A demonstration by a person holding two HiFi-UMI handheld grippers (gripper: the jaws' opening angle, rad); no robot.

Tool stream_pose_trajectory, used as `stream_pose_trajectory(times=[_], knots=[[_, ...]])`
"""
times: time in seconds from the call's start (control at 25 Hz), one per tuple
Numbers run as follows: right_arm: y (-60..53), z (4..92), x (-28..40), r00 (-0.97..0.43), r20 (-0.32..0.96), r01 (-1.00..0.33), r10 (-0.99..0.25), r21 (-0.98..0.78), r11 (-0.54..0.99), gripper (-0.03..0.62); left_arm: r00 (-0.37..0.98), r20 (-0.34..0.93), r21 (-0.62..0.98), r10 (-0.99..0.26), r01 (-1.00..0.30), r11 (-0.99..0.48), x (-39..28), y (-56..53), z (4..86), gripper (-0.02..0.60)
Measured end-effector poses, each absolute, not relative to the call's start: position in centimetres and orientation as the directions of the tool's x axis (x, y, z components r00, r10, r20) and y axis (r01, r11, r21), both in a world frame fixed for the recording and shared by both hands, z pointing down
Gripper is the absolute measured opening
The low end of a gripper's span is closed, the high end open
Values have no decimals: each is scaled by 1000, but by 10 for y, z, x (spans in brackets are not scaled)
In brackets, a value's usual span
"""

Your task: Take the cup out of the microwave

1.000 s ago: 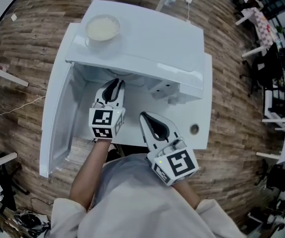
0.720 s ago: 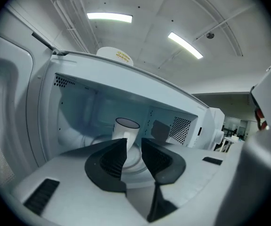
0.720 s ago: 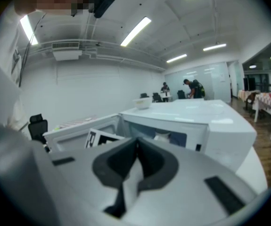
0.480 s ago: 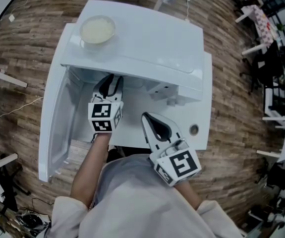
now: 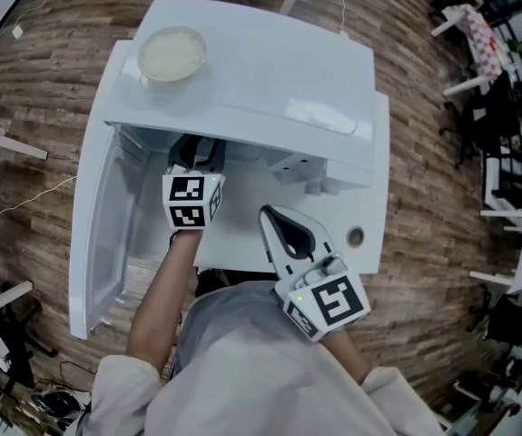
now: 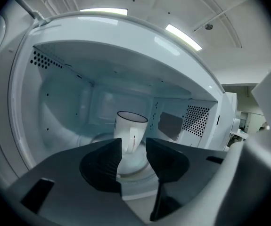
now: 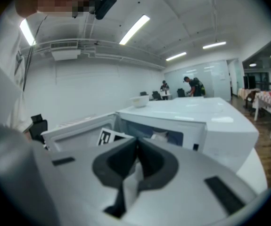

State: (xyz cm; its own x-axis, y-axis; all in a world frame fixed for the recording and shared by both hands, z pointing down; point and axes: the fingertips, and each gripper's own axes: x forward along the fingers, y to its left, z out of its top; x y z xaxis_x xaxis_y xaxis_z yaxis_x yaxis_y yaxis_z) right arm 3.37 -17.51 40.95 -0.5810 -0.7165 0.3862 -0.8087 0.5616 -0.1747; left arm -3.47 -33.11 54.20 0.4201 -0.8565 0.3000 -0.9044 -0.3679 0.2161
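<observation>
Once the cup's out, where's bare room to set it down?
Free: microwave top right of the bowl; table strip between microwave front and right gripper, out to the grommet hole. Crowded: the cavity mouth, where the left gripper, jaws just opening, faces the cup, nothing between them yet.

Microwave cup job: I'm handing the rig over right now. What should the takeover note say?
Left gripper: open, its jaws have just been opening, nothing gripped. It sits at the mouth of the microwave, aimed at the cup.
Right gripper: shut, nothing seen in it, held outside in front of the microwave.
Cup: white, upright on the turntable inside, handle facing the left gripper.
Door: swung open to the left. A bowl sits on top of the microwave.
Done: door open, approach lined up.
Left: close on the cup and bring it out.
</observation>
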Motion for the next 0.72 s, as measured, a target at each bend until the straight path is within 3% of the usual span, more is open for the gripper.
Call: stream_pose_trajectory(times=[0.72], knots=[[-187,420,44,-564,409,-821,-718,-186,539,23,402,310,197,-862,-914,-355,-31,-363,553,164]])
